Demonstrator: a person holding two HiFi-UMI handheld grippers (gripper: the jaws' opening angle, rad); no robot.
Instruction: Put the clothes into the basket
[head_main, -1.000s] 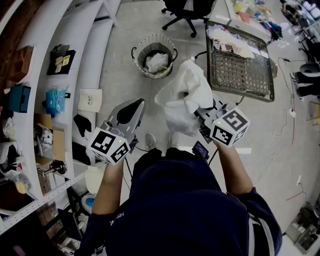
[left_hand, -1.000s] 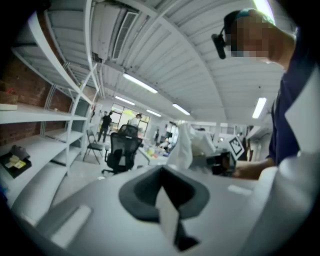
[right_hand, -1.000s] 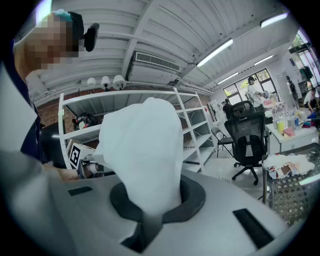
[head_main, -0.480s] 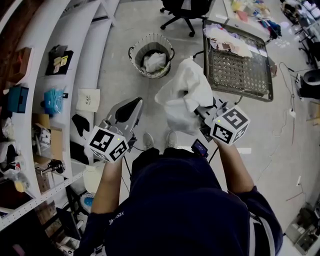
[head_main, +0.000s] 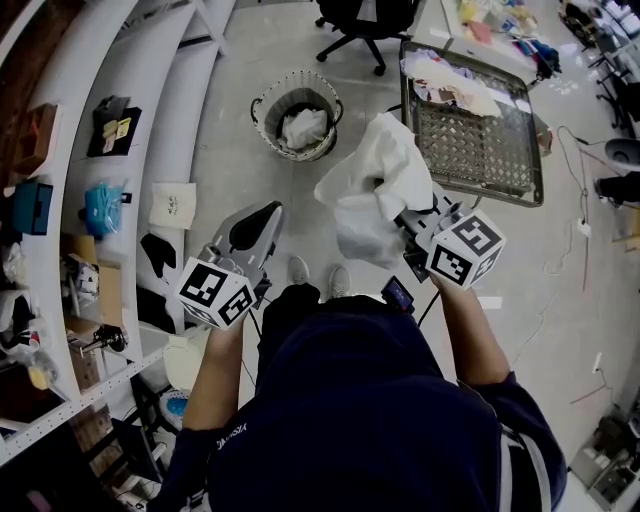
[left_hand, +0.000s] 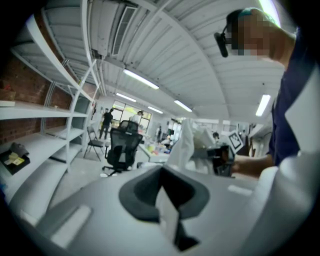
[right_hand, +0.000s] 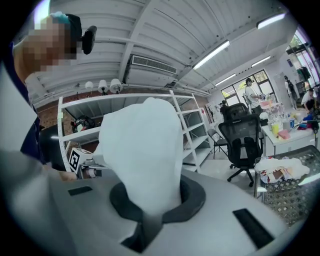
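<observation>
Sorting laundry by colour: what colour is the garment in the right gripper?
White garment, clearest in the right gripper view.

No words, numbers or brand names can be read anywhere. Black-and-white square markers, coded patterns and not letters, are shown on the cube (head_main: 215, 293) of the left gripper (head_main: 268, 212) at lower left of centre in the head view, and on the cube (head_main: 465, 250) of the right gripper (head_main: 396, 213) at right of centre. One such marker (right_hand: 74, 159) is also seen at left in the right gripper view. White lettering (head_main: 232, 431) is printed on the person's dark sleeve at lower left, too small to be made out.
</observation>
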